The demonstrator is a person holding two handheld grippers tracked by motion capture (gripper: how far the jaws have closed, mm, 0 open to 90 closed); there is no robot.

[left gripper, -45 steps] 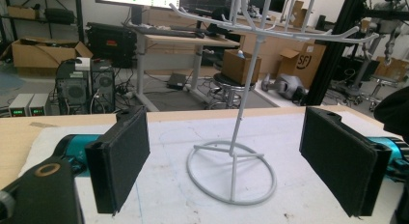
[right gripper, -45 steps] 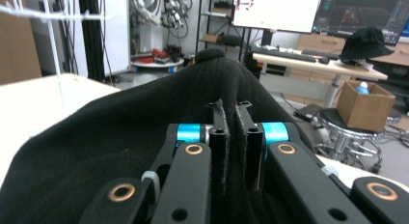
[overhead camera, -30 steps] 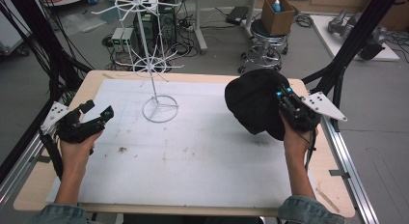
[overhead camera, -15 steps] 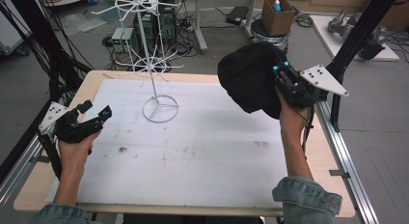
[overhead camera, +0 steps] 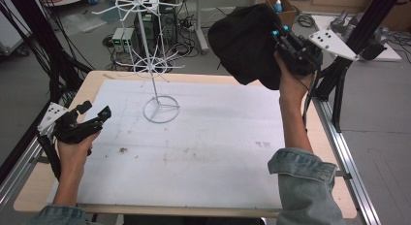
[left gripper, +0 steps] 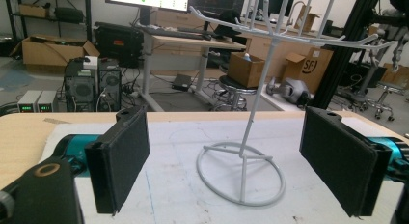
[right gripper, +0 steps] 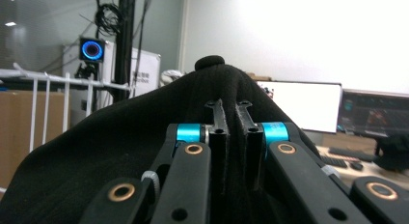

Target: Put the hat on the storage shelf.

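Black hat [overhead camera: 245, 40], higher now, in right gripper [overhead camera: 283, 40]

A white mat [overhead camera: 208, 162] covers most of the wooden desk [overhead camera: 34, 188], with a few dark specks on it near the front. Beyond the desk's far edge, two small grey boxes with green displays [overhead camera: 123, 39] sit on the floor beside black computer towers [left gripper: 91, 84]. A cardboard box [left gripper: 245, 69] rests on a round stool [left gripper: 237, 91]. A monitor [right gripper: 303, 105] glows in the background.
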